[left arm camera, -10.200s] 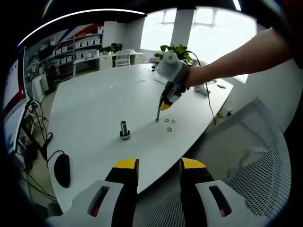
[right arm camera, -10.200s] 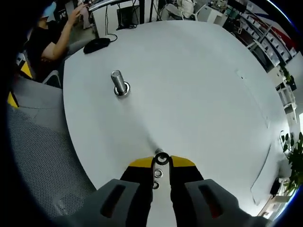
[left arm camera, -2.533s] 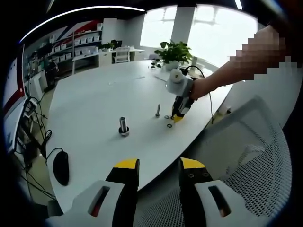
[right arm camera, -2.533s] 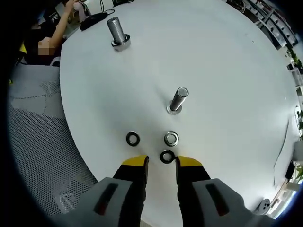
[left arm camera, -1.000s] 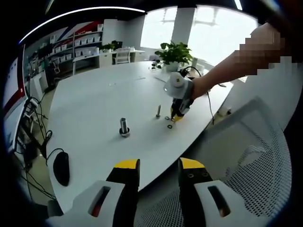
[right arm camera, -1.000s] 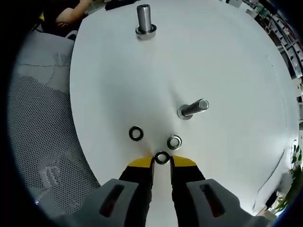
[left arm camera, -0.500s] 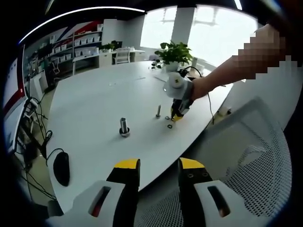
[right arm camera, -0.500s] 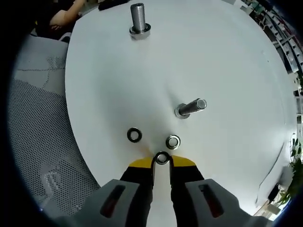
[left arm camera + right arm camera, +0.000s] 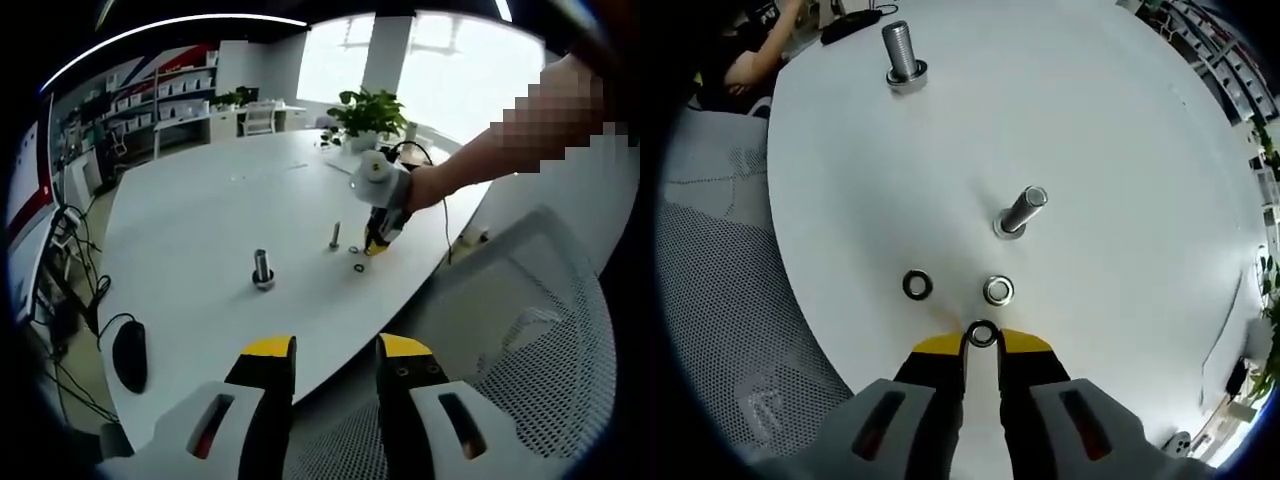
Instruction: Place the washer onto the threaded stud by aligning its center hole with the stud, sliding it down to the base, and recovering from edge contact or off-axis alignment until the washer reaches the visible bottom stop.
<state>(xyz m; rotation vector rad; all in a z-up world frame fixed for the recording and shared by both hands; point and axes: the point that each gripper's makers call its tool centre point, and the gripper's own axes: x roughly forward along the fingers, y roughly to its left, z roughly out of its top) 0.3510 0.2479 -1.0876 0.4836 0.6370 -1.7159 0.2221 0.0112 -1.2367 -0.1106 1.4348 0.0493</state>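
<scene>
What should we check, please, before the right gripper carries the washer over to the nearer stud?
1. Washer gripped between the right gripper's yellow tips: ok, the jaws are closed on its rim.
2. Washer lifted off the table: cannot tell.
3. Nearer stud bare, with no washer on it: ok.
4. Path to that stud clear: ok, the two spare washers lie flat below it.
5. Washer hole in line with the stud: not ok, the washer sits well short of it.
6. Left gripper out of the way: ok, open and back at the table's edge.
</scene>
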